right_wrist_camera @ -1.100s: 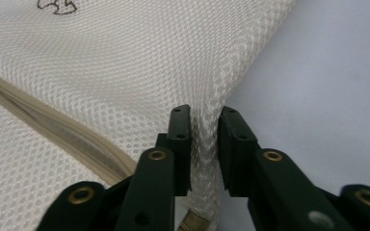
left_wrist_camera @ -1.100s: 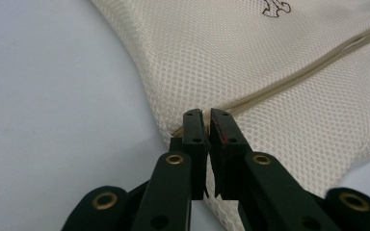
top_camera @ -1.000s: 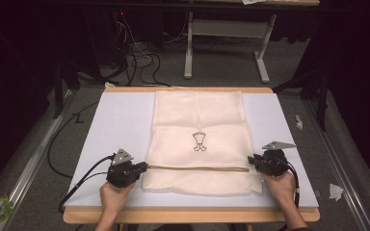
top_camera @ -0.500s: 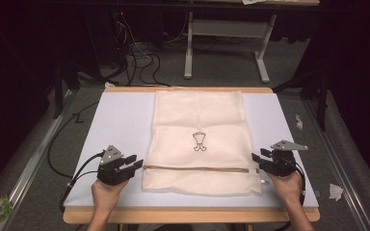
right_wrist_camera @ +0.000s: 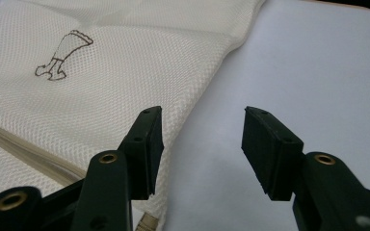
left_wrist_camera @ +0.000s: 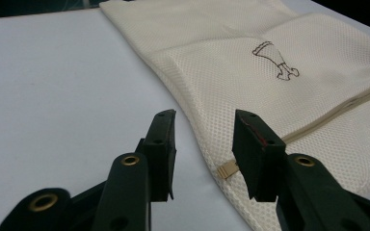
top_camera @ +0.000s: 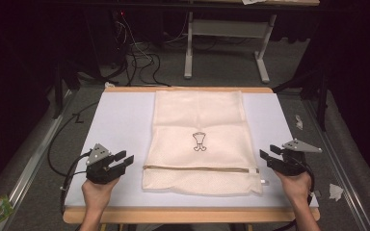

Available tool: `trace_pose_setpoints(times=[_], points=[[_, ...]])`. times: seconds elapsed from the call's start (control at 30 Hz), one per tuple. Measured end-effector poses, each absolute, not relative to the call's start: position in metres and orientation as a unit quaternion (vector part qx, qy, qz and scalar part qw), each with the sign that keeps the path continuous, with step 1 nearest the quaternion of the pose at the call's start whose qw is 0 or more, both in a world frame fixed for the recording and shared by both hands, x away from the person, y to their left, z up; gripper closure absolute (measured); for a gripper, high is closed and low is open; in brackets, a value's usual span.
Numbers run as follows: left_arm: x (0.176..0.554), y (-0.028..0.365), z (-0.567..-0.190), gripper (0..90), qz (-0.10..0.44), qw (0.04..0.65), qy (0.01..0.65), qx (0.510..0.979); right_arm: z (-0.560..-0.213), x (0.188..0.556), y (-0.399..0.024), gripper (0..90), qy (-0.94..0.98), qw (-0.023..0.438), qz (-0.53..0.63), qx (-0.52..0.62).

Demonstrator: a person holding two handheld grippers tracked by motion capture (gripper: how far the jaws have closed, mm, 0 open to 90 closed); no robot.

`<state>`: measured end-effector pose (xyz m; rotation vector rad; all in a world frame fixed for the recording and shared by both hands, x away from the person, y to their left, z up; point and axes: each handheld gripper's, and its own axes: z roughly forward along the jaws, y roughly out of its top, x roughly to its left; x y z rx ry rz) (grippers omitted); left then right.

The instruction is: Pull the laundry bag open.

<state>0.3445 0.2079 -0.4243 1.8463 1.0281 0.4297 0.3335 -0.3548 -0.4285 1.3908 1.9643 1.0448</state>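
A cream mesh laundry bag [top_camera: 200, 142] lies flat mid-table, zipper [top_camera: 197, 168] near the person's edge. Left gripper [top_camera: 123, 161] and right gripper [top_camera: 268, 158] flank it, jaws apart, empty. It looks light, limp and slippery; pinching the corners by the zipper seems best.

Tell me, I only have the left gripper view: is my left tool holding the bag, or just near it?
Observer: Near it. The high view shows the left tool open on the mat, clear of the bag.
Operator: Where is the right tool?
Observer: Open too, the right tool sits just off the bag's other side.
Operator: Where is the zipper pull?
Observer: At the right end of the zipper, near the right tool.
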Motion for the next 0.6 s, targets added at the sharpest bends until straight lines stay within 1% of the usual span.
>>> trace_pose_setpoints(times=[0.27, 0.6], points=[[0.344, 0.219, -0.422, 59.4, 0.181, 0.476, 0.434, 0.743, -0.424, 0.328, -0.370, 47.9, 0.709, 0.268, 0.392, 0.522], [0.347, 0.228, -0.425, 58.4, 0.186, 0.475, 0.450, 0.733, -0.422, 0.323, -0.386, 47.9, 0.692, 0.278, 0.400, 0.533]])
